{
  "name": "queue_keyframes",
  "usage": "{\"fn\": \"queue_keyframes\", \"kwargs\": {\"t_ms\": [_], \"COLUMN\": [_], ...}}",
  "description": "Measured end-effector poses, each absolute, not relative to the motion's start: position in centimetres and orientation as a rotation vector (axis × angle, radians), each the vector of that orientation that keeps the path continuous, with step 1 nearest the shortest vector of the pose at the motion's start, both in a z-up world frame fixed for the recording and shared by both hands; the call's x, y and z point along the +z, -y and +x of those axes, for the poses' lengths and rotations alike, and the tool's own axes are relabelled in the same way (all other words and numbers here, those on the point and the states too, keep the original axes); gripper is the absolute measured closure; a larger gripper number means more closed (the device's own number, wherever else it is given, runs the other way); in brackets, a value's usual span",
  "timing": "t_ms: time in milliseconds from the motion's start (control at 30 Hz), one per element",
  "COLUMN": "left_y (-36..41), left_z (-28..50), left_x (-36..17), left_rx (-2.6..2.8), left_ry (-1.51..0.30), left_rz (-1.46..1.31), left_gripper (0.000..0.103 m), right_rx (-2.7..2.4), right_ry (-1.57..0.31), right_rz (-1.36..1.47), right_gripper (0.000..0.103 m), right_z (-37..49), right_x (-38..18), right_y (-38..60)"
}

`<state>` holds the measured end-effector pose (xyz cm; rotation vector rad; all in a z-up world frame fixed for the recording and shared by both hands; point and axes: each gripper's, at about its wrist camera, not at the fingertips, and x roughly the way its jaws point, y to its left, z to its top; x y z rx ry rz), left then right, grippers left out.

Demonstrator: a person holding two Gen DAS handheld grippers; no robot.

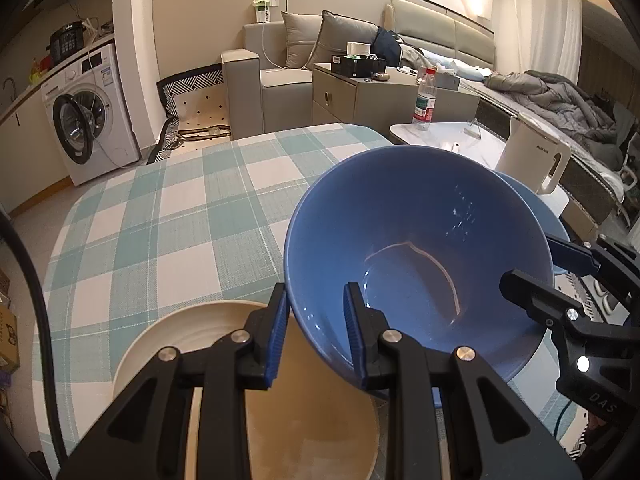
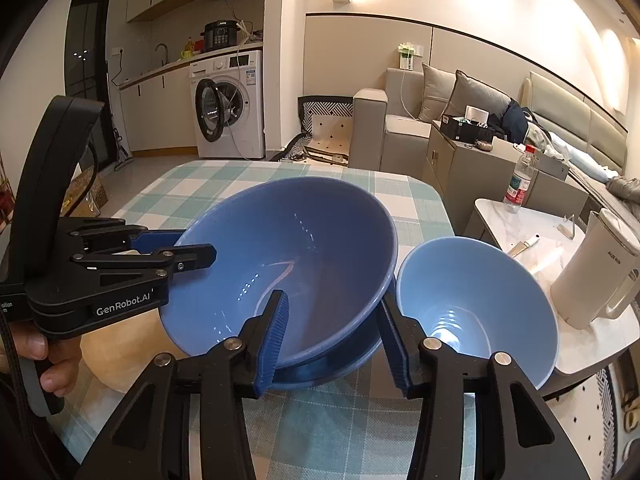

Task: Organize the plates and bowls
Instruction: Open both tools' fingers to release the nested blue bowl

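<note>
I hold the left gripper [image 1: 316,332] closed tight on the near left rim of the big blue bowl [image 1: 416,248]; one pad is outside the wall and the other pad is inside. The bowl is tilted and its open side faces toward me. From the right wrist view I see that this bowl [image 2: 296,248] sits inside another blue bowl [image 2: 344,368], of which only the lower rim is visible under it.

The right gripper [image 2: 334,344] stands partly open around the near right rim of the big bowl. One finger is inside the bowl and the other is outside, between it and the small light blue bowl [image 2: 476,308]. The pads do not press on the wall as far as I can see.

The small bowl stands just right of the stacked bowls, near the right edge of the table with the checked green and white cloth [image 1: 160,216]. A beige plate [image 1: 312,432] lies on the near left of the cloth, under the left gripper. To the far right, a white kettle [image 2: 600,276] stands on a low white table [image 2: 516,224], together with a plastic bottle [image 2: 520,180].
</note>
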<state>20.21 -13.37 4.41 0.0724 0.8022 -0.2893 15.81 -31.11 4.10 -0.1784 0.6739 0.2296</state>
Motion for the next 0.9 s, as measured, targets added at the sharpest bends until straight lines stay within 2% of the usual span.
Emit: {"fn": "queue_keyframes", "kwargs": {"t_ms": [100, 233, 467, 567, 600, 667, 733, 900], "left_y": [13.5, 13.7, 14.1, 14.1, 14.1, 14.2, 14.1, 13.8], "left_z": [20.3, 20.3, 20.1, 20.1, 20.0, 19.9, 19.9, 19.5], "left_x": [4.1, 3.6, 3.0, 3.0, 3.0, 2.9, 2.9, 3.6], "left_rx": [-0.291, -0.301, -0.298, -0.31, -0.313, -0.311, -0.308, -0.324], "left_ry": [-0.811, -0.828, -0.846, -0.854, -0.855, -0.857, -0.863, -0.858], "left_rz": [0.075, 0.072, 0.085, 0.081, 0.081, 0.085, 0.079, 0.046], "left_gripper": [0.078, 0.075, 0.074, 0.071, 0.069, 0.064, 0.048, 0.046], "right_rx": [0.228, 0.246, 0.257, 0.253, 0.254, 0.26, 0.274, 0.306], "right_ry": [-0.669, -0.669, -0.698, -0.711, -0.713, -0.704, -0.692, -0.663], "right_rz": [-0.196, -0.218, -0.222, -0.236, -0.237, -0.232, -0.232, -0.218], "right_gripper": [0.049, 0.037, 0.032, 0.031, 0.03, 0.023, 0.018, 0.005], "right_z": [15.6, 15.5, 15.6, 15.8, 15.8, 15.6, 15.3, 14.5], "right_x": [4.0, 3.8, 3.2, 2.9, 2.9, 3.1, 3.4, 4.2], "right_y": [30.8, 30.6, 30.6, 30.5, 30.5, 30.6, 30.6, 30.7]}}
